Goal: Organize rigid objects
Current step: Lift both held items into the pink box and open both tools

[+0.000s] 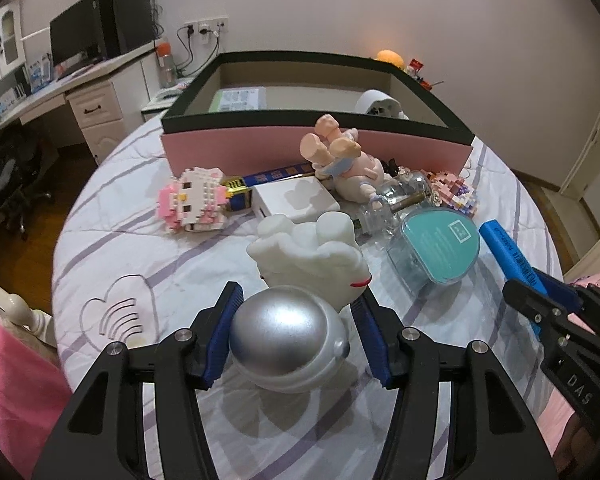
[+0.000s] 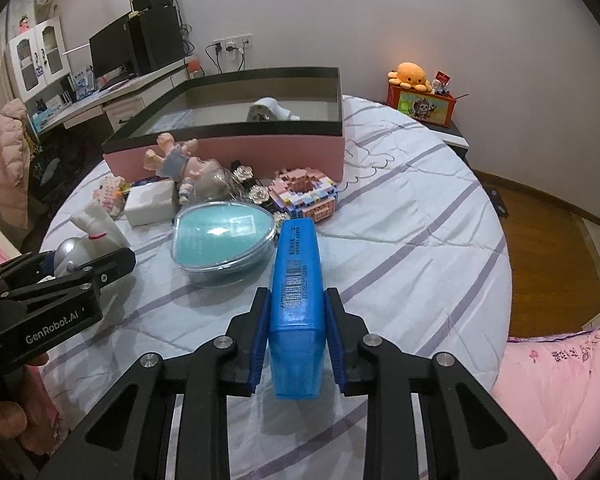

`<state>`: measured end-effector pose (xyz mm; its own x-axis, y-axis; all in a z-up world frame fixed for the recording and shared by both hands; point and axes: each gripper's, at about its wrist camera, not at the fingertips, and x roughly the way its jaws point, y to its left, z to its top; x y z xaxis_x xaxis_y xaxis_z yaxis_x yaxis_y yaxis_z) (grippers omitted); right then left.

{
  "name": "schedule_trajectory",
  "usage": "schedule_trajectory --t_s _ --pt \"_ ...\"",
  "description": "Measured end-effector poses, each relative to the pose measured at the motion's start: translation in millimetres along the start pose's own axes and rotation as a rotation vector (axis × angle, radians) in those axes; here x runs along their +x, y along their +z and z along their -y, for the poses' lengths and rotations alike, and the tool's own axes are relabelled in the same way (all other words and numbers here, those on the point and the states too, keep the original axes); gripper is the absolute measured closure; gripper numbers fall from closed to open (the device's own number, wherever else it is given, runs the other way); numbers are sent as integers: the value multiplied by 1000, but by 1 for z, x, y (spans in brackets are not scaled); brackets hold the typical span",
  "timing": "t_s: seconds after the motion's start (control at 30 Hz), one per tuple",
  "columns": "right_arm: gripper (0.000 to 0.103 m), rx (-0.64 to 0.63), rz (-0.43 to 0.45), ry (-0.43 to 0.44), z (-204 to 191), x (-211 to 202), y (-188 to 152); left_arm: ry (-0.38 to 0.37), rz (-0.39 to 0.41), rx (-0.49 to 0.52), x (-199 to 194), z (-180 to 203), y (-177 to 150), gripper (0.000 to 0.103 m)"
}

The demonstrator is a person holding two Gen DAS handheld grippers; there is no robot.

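Note:
My left gripper (image 1: 298, 334) is around a white rabbit figure with a silver helmet (image 1: 288, 340); the left pad touches the helmet, the right pad stands a little off it. The figure also shows in the right wrist view (image 2: 96, 236). My right gripper (image 2: 296, 330) is shut on a long blue case (image 2: 296, 280), lifted above the bedspread; the case also shows in the left wrist view (image 1: 508, 256). A pink box with a dark rim (image 1: 300, 148) stands open behind the pile, also in the right wrist view (image 2: 228, 152).
On the striped bedspread (image 2: 400, 240) lie a pink brick cat (image 1: 192, 200), a white box (image 1: 292, 196), a doll (image 1: 344, 160), a clear bottle (image 1: 396, 196), a teal heart-shaped case (image 2: 224, 236) and a brick donut (image 2: 304, 192). A desk (image 1: 60, 88) stands left.

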<state>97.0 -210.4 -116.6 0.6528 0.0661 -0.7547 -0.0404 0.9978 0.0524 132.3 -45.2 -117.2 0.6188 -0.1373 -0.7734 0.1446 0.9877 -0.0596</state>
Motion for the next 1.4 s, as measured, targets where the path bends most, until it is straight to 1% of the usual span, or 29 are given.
schedule_trajectory --t_s 0.47,0.67,0.87,1.03,1.17,1.27,1.4 --pt "76 -44 76 -3 -17 -34 10 10 55 4 -33 -6 4 46" --pt "76 -60 123 4 -25 -52 20 13 81 5 -46 -8 9 46" --pt "76 -81 164 26 -33 -61 36 17 113 1 -56 -13 19 46" --pt "76 -103 201 47 -39 -60 62 28 155 -2 -61 -20 42 46" --pt "76 -117 228 63 -39 -51 95 43 204 -3 -61 -27 72 46" --pt "76 -124 235 72 -37 -36 125 52 223 1 -53 -30 96 46" --pt "76 -129 206 79 -34 -4 162 57 226 6 -30 -31 129 46"
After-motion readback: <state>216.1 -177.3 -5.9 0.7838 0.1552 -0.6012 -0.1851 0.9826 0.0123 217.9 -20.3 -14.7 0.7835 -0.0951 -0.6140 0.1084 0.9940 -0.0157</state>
